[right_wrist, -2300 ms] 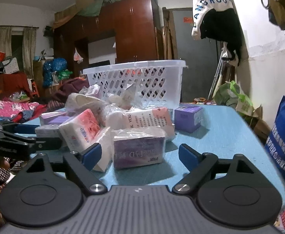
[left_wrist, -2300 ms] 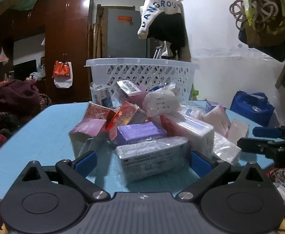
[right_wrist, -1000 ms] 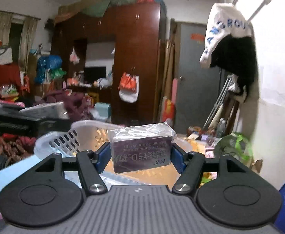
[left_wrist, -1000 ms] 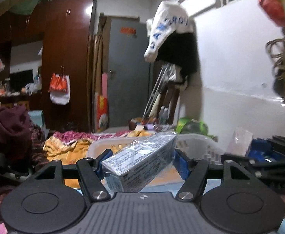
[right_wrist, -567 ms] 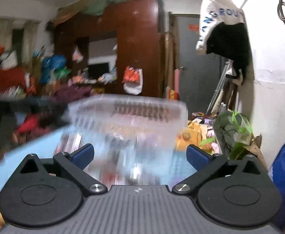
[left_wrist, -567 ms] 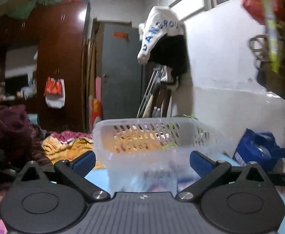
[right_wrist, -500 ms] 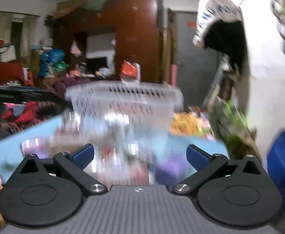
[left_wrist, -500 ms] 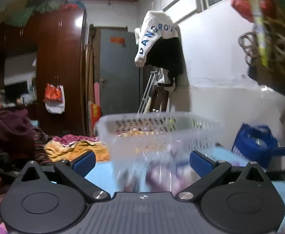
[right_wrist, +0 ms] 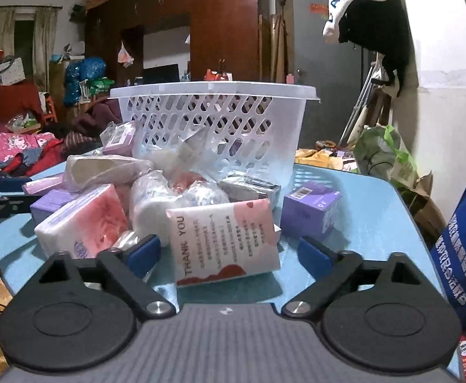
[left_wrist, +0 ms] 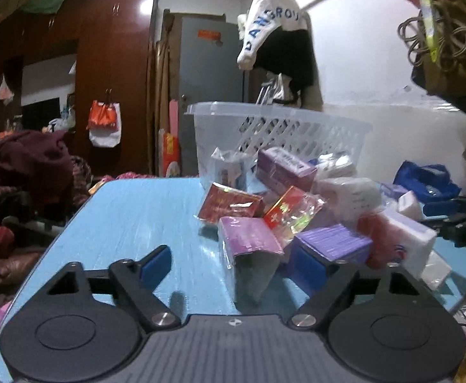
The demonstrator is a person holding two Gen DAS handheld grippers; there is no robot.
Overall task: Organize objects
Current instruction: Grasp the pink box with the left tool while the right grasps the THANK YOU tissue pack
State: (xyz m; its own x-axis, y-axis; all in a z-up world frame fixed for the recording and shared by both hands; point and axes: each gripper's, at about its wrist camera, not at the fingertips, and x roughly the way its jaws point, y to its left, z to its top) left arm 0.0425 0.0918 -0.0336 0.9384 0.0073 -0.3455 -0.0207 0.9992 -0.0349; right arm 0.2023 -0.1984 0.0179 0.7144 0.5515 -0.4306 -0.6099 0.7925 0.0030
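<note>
A white slotted basket [left_wrist: 284,134] stands at the back of the blue table [left_wrist: 143,217]; it also shows in the right wrist view [right_wrist: 213,121]. A pile of wrapped packs lies in front of it. My left gripper [left_wrist: 236,265] is open and empty, low over the table, with a magenta-topped pack [left_wrist: 248,239] and a purple box [left_wrist: 331,245] between its fingers. My right gripper [right_wrist: 229,252] is open and empty, with a pink-and-white "THANK YOU" pack [right_wrist: 223,239] between its fingers. A pink tissue pack [right_wrist: 83,220] lies to its left.
Red packs [left_wrist: 229,204] and a purple box [right_wrist: 309,210] lie in the pile. A blue bag [right_wrist: 465,242] stands right of the table. Clothes and clutter fill the room at the left. A wardrobe [left_wrist: 111,73] and a grey door [left_wrist: 210,89] stand behind.
Both grippers were shut on wrapped boxes held above the basket, then opened and let them go. Both have come back down to the pile on the table, open and empty.
</note>
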